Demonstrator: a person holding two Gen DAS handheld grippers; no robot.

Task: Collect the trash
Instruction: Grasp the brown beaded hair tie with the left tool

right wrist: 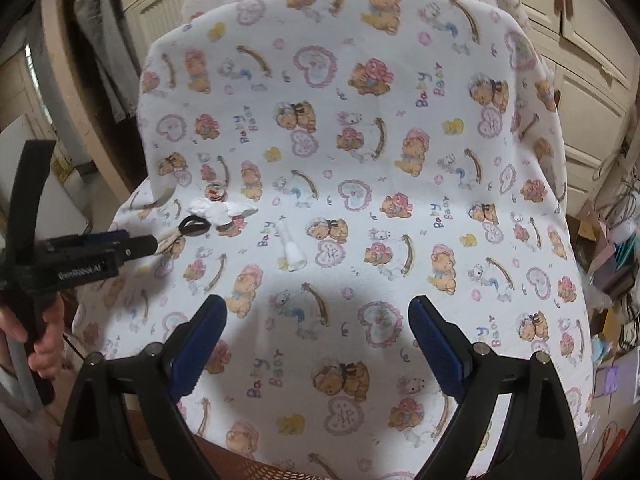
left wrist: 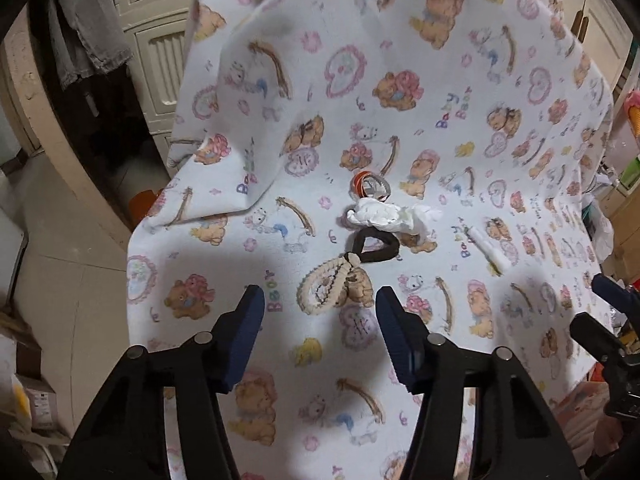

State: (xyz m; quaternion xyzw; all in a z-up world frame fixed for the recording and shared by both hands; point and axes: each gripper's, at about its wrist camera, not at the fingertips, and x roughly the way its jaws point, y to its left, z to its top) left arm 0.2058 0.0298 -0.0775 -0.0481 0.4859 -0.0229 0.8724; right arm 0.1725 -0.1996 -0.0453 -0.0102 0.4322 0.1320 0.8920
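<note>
Crumpled white tissue (left wrist: 394, 216) lies ahead of left gripper (left wrist: 320, 300); small rolled white paper (right wrist: 294, 250) lies flat ahead of right gripper (right wrist: 318, 316).

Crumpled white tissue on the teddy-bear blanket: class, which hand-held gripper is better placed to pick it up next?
Probably the left hand-held gripper: the crumpled white tissue lies just ahead of its fingers. From the right hand-held gripper it sits far off to the side.

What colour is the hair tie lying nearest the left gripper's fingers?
Cream hair tie, joined to a dark brown one; clearest in the left wrist view.
</note>
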